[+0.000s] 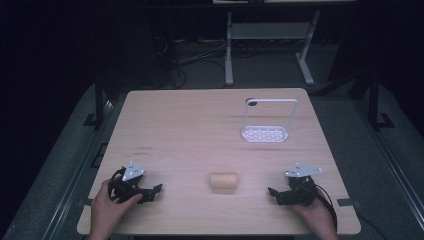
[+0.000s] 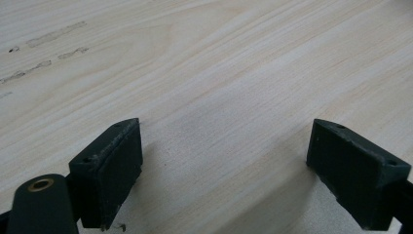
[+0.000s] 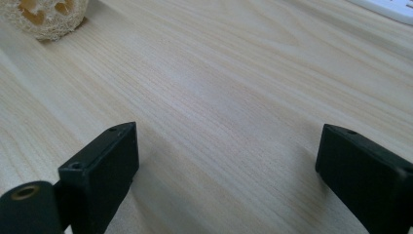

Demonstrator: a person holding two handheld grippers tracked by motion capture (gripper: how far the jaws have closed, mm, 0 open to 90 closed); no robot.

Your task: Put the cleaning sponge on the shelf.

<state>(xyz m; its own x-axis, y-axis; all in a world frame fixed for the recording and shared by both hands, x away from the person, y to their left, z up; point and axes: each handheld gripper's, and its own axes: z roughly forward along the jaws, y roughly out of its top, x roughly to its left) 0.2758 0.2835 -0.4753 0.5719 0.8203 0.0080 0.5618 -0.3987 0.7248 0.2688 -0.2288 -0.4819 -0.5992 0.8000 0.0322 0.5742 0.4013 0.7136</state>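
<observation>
A pale wooden table (image 1: 200,120) carries a white wire-handled rack with a perforated base (image 1: 266,131) at about two o'clock. A tan loofah cylinder (image 1: 223,181) lies on its side at six o'clock, between the tools. The left gripper (image 1: 155,190) at eight and the right gripper (image 1: 272,192) at four rest with jaws apart, seemingly just above the wood.

The table (image 1: 200,130) is lit evenly from above, the surroundings are left dark, and soft shadows are cast beneath the slightly blurred near jaws.
</observation>
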